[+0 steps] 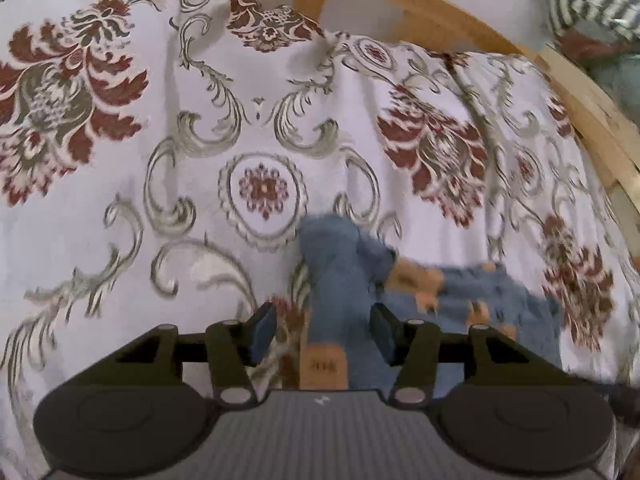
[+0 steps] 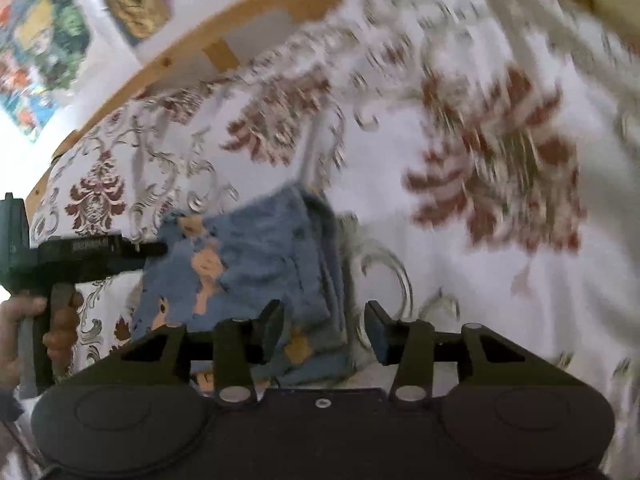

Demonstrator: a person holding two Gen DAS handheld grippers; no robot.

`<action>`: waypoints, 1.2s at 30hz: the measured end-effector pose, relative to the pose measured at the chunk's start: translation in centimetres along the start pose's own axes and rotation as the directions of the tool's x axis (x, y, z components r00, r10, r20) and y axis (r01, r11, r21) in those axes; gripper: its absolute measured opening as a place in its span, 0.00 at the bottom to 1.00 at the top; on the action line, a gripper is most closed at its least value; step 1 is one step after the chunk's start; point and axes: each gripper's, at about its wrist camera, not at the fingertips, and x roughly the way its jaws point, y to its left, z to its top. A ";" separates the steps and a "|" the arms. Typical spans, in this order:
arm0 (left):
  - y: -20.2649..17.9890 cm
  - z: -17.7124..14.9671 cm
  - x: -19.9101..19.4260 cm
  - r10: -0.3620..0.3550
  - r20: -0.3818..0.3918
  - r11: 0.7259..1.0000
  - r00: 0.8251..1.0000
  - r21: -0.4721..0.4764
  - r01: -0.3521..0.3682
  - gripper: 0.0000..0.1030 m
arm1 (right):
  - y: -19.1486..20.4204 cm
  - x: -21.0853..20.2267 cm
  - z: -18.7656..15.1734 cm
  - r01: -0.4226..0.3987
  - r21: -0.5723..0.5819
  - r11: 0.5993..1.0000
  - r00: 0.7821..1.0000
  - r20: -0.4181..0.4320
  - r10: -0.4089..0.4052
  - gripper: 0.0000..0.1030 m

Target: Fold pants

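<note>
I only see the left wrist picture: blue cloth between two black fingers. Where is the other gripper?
Observer: The right gripper is open at the pants' near edge, clamping nothing.
Visitor: Do the pants look folded?
Observer: In the right wrist view, yes: layered edges stack along their right side.
Visitor: Who holds the gripper I look through?
Observer: A hand grasps the left gripper's handle, and its tip meets the pants' left edge.
</note>
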 end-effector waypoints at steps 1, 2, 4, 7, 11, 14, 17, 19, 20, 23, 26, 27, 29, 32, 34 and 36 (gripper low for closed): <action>0.0 -0.5 -0.4 -0.003 0.001 1.000 1.000 -0.003 0.003 0.57 | 0.5 0.1 0.4 -0.021 -0.032 0.999 1.000 0.014 0.021 0.48; 0.0 -1.1 -0.7 -0.008 -0.005 1.000 1.000 -0.006 0.008 0.58 | 0.8 0.4 0.7 -0.043 -0.054 0.998 0.999 0.015 0.044 0.48; 0.0 -2.1 -1.2 -0.023 -0.027 1.000 0.999 -0.011 0.022 0.62 | 1.3 1.3 1.3 -0.106 -0.070 0.992 0.994 -0.005 0.106 0.48; 0.0 -3.6 -1.4 -0.029 -0.053 1.000 0.998 -0.007 0.028 0.69 | 1.8 2.8 1.3 -0.159 -0.100 0.982 0.986 -0.063 0.153 0.42; 0.1 -5.5 -1.0 -0.006 -0.055 1.000 0.998 0.005 0.006 0.69 | 1.2 3.9 -0.2 -0.103 -0.153 0.983 0.989 -0.117 0.085 0.17; -0.1 -6.0 -1.1 0.006 -0.047 1.000 0.999 0.028 -0.005 0.68 | 0.5 3.4 0.1 -0.103 -0.141 0.985 0.989 -0.117 0.087 0.08; -0.8 -5.4 -1.9 0.035 -0.023 0.997 0.999 0.070 -0.033 0.67 | 2.2 2.1 1.8 -0.116 -0.232 0.966 0.993 -0.051 0.107 0.27; -1.5 -4.5 -2.6 0.066 0.035 0.990 0.997 0.121 -0.070 0.67 | 3.3 2.4 3.4 -0.160 -0.263 0.951 0.987 -0.048 0.153 0.27; -1.9 -3.8 -2.9 0.058 0.066 0.989 0.996 0.135 -0.066 0.67 | 3.6 3.0 4.1 -0.181 -0.260 0.949 0.984 -0.052 0.173 0.27; -2.6 -1.8 -2.9 -0.018 0.098 0.989 0.995 0.147 0.004 0.67 | 3.5 5.4 5.7 -0.197 -0.227 0.954 0.980 -0.077 0.184 0.27; -3.7 -0.1 -1.0 -0.084 0.069 0.980 0.994 0.184 0.070 0.66 | 3.0 7.3 6.0 -0.163 -0.219 0.962 0.985 -0.100 0.144 0.26; -4.1 0.3 -0.1 -0.066 0.056 0.978 0.996 0.199 0.053 0.65 | 2.9 7.9 5.9 -0.130 -0.236 0.963 0.989 -0.096 0.110 0.21; -4.4 0.8 2.1 -0.022 0.021 0.976 1.000 0.215 0.017 0.63 | 2.0 8.6 5.9 -0.105 -0.226 0.969 0.992 -0.097 0.085 0.17; -4.1 0.9 4.1 -0.001 -0.005 0.979 1.000 0.204 0.002 0.61 | 1.0 9.4 5.8 -0.096 -0.202 0.975 0.993 -0.090 0.079 0.15; -4.0 0.9 4.3 -0.002 -0.002 0.980 1.000 0.199 0.003 0.61 | 1.0 9.5 5.8 -0.090 -0.199 0.976 0.994 -0.079 0.075 0.15; -3.9 0.9 3.7 -0.010 0.003 0.983 1.000 0.186 0.010 0.61 | 1.1 9.0 5.9 -0.098 -0.197 0.975 0.994 -0.069 0.086 0.21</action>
